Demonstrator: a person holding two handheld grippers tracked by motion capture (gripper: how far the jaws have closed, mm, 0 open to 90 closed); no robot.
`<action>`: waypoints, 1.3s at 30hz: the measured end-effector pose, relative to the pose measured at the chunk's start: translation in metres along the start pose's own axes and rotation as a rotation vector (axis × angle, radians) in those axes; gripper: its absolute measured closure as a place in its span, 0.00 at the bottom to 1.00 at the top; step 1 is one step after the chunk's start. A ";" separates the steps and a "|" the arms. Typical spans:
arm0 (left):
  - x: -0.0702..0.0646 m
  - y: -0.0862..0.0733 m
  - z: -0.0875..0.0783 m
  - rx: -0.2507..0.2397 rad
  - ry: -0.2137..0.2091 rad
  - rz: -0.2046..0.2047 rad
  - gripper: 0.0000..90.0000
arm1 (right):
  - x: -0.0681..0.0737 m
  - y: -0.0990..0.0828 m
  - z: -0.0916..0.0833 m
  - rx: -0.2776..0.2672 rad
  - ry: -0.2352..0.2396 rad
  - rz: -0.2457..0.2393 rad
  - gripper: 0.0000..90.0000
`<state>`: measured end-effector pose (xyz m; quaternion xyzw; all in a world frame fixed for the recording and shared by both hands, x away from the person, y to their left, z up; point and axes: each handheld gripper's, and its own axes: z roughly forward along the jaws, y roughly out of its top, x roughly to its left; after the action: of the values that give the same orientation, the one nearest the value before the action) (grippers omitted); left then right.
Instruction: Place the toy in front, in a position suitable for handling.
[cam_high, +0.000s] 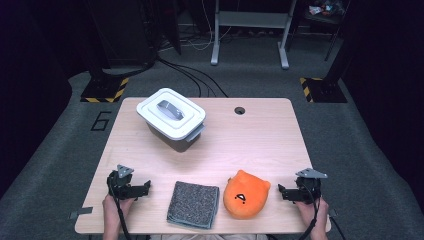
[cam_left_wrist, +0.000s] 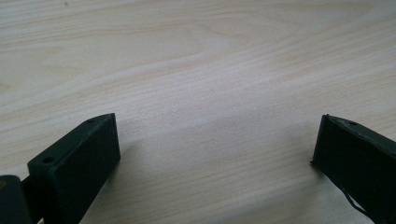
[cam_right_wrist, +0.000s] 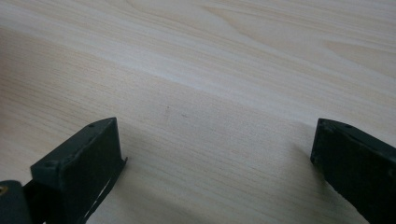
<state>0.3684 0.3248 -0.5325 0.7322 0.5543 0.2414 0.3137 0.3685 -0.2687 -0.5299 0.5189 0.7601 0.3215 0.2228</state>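
With both the left gripper (cam_high: 145, 188) and right gripper (cam_high: 281, 192) spread and empty on the bench (cam_high: 260, 145), nothing is started (judgement); the next move calls for reaching to the cloth (cam_high: 193, 204) or plush toy (cam_high: 246, 194).

Lab recording bay, dark curtains, hazard-striped stand feet (cam_high: 105, 90), floor cables (cam_high: 190, 75), wooden table (cam_high: 260, 135)

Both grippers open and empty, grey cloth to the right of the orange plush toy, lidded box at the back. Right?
Not quite: in the high view the grey cloth lies to the left of the orange plush toy, not the right. The rest holds: the left gripper and right gripper are open and empty, and the lidded box sits at the back of the table.
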 end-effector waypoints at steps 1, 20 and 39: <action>0.000 0.000 0.000 0.000 -0.001 -0.001 0.00 | 0.000 0.000 0.000 0.000 0.000 0.002 0.01; -0.001 0.000 0.000 -0.003 0.002 -0.002 0.00 | 0.001 0.000 0.000 -0.002 0.002 0.010 0.01; -0.001 0.000 0.001 -0.004 -0.001 -0.005 0.00 | 0.000 0.002 0.001 0.010 -0.007 0.019 0.00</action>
<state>0.3685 0.3237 -0.5329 0.7304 0.5555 0.2415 0.3157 0.3704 -0.2685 -0.5294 0.5283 0.7560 0.3178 0.2200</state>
